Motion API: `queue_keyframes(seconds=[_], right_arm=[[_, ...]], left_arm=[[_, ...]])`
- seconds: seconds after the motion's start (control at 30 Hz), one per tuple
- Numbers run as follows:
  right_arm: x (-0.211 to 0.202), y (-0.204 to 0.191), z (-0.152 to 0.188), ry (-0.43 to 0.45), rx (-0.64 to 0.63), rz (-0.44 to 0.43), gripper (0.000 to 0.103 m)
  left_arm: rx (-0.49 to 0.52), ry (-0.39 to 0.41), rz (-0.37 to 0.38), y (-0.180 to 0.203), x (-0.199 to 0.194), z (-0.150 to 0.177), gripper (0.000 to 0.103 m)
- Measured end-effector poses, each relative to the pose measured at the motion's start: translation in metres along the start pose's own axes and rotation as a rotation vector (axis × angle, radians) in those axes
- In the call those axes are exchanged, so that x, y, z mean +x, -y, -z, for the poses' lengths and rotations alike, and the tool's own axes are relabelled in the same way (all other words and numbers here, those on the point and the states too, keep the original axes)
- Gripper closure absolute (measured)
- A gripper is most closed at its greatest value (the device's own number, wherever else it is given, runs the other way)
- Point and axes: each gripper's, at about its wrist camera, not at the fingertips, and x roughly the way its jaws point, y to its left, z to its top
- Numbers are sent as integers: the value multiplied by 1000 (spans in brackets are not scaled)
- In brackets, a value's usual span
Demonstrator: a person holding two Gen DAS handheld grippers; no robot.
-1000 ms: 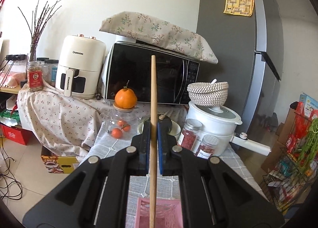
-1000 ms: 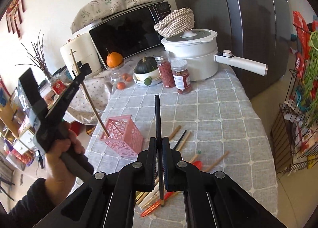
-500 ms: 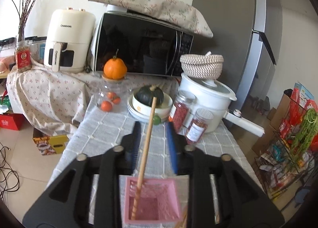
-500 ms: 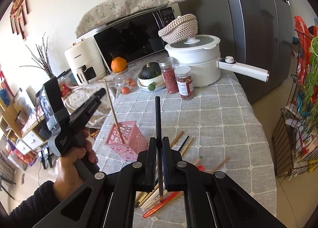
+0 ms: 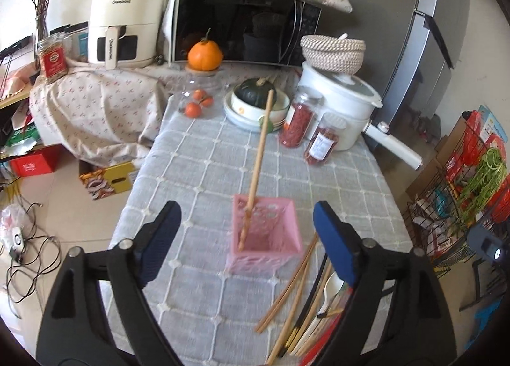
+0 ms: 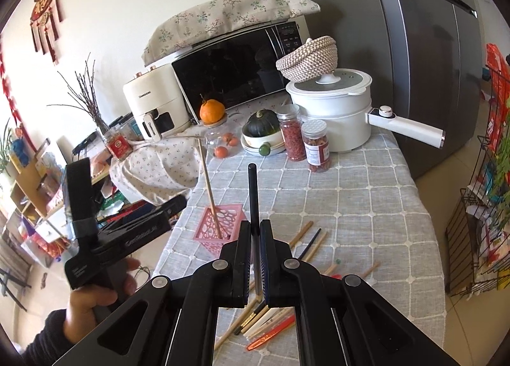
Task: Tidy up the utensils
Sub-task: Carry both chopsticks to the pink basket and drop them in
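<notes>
In the pink basket [image 5: 264, 232] a wooden chopstick [image 5: 258, 158] leans, freed by the left gripper [image 5: 247, 229] whose jaws have just been opening. Beside the basket lie loose utensils [image 5: 306, 299]. The right gripper [image 6: 255, 238] clamps a black chopstick [image 6: 253, 193] behind it.

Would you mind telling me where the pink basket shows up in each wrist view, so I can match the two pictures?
Left wrist view: the pink basket sits low and centre, between the open fingers, with a wooden chopstick leaning in it.
Right wrist view: the pink basket is left of centre, just beyond the shut fingers.
Shared landmark: the white pot at the table's far end.
</notes>
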Motion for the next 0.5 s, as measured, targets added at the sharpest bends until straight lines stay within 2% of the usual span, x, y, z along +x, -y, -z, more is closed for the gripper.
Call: queue_keyframes(seconds=[0.03, 0.1, 0.27, 0.5], right_arm=[[0, -2, -3, 1, -5, 0, 98], [-1, -7, -8, 4, -11, -3, 98], [1, -23, -28, 3, -30, -16, 98], [15, -52, -53, 49, -119, 24, 98]], left_arm=[[5, -12, -12, -3, -1, 2, 9], [13, -35, -37, -10, 0, 7, 7], [13, -93, -38, -30, 3, 18, 7], [21, -152, -25, -52, 0, 25, 7]])
